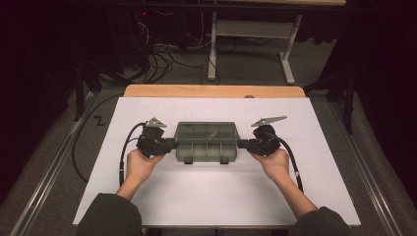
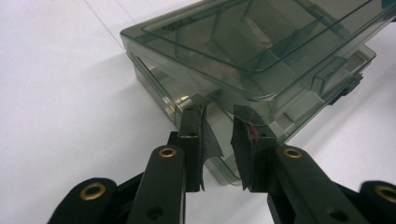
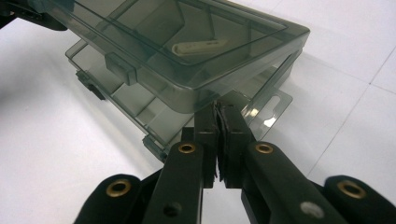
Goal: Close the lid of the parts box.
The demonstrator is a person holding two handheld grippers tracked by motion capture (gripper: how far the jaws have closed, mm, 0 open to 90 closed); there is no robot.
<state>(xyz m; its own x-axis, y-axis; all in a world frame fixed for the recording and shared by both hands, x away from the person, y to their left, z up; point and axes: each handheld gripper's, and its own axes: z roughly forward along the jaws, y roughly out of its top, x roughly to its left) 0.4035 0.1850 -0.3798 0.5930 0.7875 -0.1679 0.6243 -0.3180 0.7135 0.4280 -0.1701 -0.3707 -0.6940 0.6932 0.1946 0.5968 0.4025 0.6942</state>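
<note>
A smoky see-through compartment box (image 1: 207, 140) lies in the middle of the white table top, with its lid (image 3: 177, 56) lifted a little off the base. A small pale piece (image 3: 198, 46) rests in one compartment. My left gripper (image 1: 172, 144) is at the box's left end. In the left gripper view its jaws (image 2: 218, 114) stand slightly apart, with the pads pressed on the corner of the base (image 2: 219, 170). My right gripper (image 1: 241, 144) is at the right end, its pads (image 3: 223, 105) shut together, the tips just under the lid's rim. Beside them lies the base's hang tab (image 3: 275, 107).
White sheets (image 1: 206, 196) cover the table, and a strip of wooden edge (image 1: 211, 91) shows at the far side. Beyond it stand a grey desk frame (image 1: 246, 49) and tangled floor cables (image 1: 157, 59). A black cable (image 1: 295, 167) trails from each gripper.
</note>
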